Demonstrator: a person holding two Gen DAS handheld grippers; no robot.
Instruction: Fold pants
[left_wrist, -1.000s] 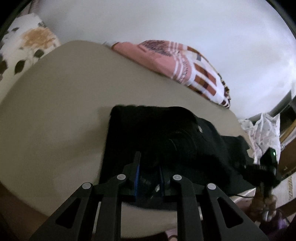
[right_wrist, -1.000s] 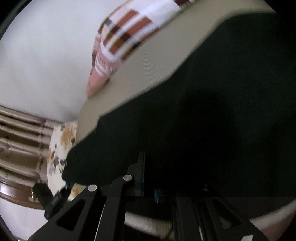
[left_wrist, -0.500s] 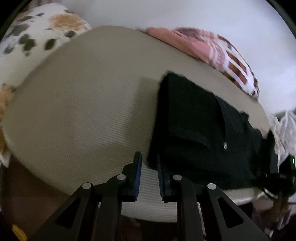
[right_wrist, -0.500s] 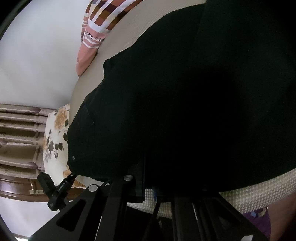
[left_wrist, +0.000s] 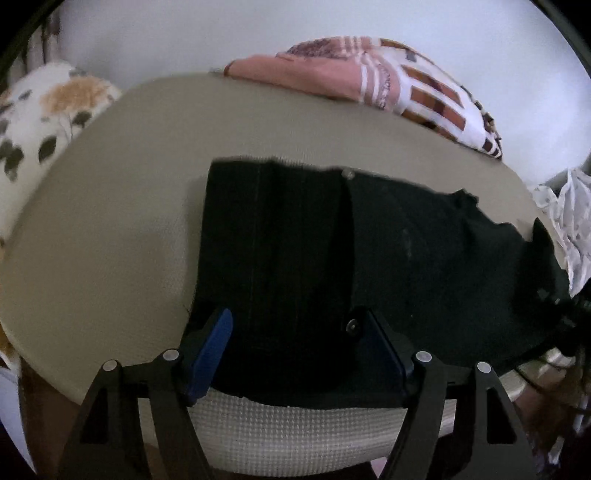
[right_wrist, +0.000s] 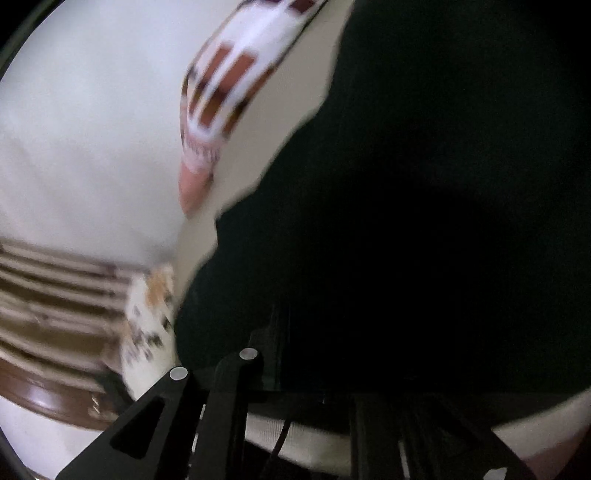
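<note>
The black pants (left_wrist: 332, 251) lie folded on a beige textured surface (left_wrist: 118, 221), with a metal button at the far edge. My left gripper (left_wrist: 299, 350) is open, its blue-padded fingers (left_wrist: 210, 350) spread wide on either side of the near edge of the pants. In the right wrist view the pants (right_wrist: 424, 203) fill most of the frame and hide the right gripper's fingertips, so its state does not show. That view is blurred.
A pink, white and brown patterned pillow (left_wrist: 388, 77) lies at the far edge by a white wall. A floral cushion (left_wrist: 44, 122) sits at the left. White patterned cloth (left_wrist: 569, 221) lies at the right. A brown striped headboard (right_wrist: 55, 302) shows left.
My left gripper opened from nearly shut to wide and moved right, over the near edge of the pants. The right gripper swung and its view is blurred.
</note>
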